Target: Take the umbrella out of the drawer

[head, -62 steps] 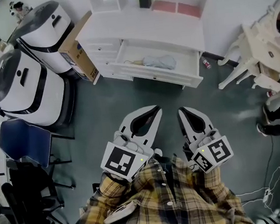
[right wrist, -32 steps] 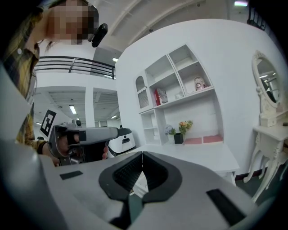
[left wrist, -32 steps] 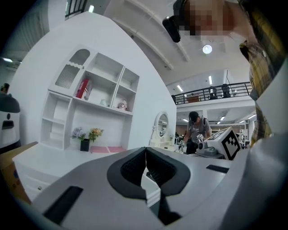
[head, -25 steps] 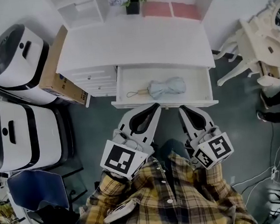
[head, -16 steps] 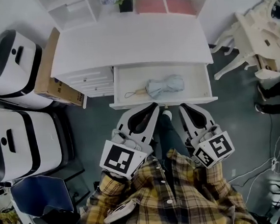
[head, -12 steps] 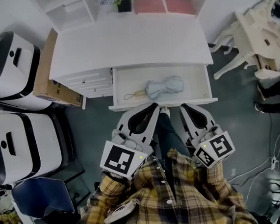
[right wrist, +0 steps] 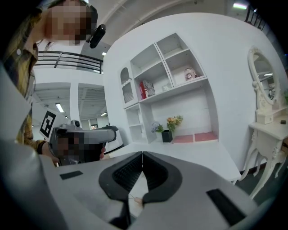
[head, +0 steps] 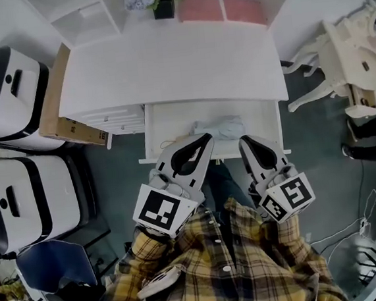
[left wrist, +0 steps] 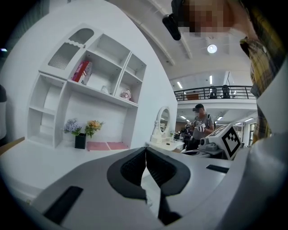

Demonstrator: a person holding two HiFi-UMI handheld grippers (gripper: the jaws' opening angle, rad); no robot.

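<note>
Pale blue fabric marks the folded umbrella (head: pixel 221 127), lying in the open drawer (head: pixel 148 124) of the white desk (head: pixel 173 68), just beyond both tips. The left gripper (head: pixel 205 138) and right gripper (head: pixel 243 140) each have jaws pressed together on nothing. To do this well, spread one pair before dipping in, then clamp the bundled canopy mid-length. Count: one umbrella, one open drawer, two grippers.

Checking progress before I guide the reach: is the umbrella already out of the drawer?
No, the umbrella lies inside the open drawer, resting on its floor.
</note>
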